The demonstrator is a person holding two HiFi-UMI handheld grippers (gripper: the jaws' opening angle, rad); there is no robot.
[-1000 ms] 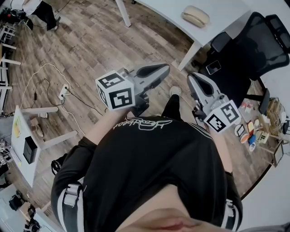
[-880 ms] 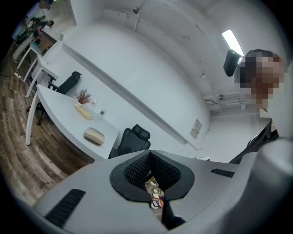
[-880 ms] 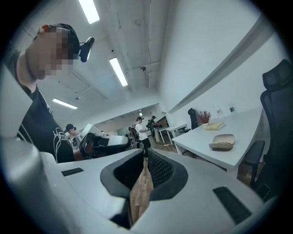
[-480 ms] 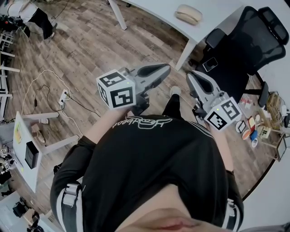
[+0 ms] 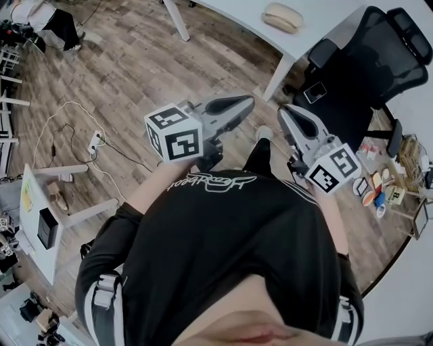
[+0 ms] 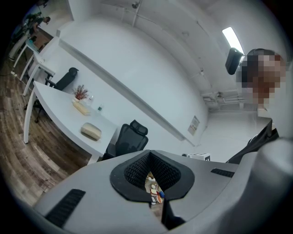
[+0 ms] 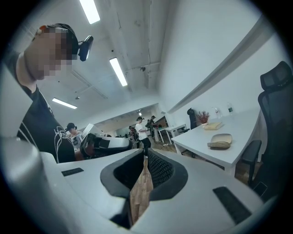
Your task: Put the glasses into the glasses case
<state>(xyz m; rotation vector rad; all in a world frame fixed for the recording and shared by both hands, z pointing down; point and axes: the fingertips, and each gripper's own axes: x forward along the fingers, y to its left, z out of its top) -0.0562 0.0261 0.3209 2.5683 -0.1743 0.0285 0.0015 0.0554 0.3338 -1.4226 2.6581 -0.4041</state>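
A beige glasses case [image 5: 283,18] lies on the white table [image 5: 325,27] at the top of the head view. It also shows small in the left gripper view as the case [image 6: 90,131] and in the right gripper view as the case [image 7: 219,141]. No glasses show in any view. My left gripper [image 5: 245,103] and right gripper [image 5: 287,112] are held in front of the person's chest, high above the wooden floor and well short of the table. The left gripper [image 6: 151,177] and right gripper [image 7: 143,170] both have their jaws together with nothing between them.
A black office chair [image 5: 365,61] stands right of the table, with a phone [image 5: 315,92] on its seat. Small items [image 5: 379,189] lie on the floor at the right. Cables and a power strip [image 5: 95,138] lie at the left, near a small white desk [image 5: 40,216]. People [image 7: 139,130] stand far behind.
The head view has shifted slightly, so the table and case sit a little further left. Both grippers keep the same pose and stay shut.
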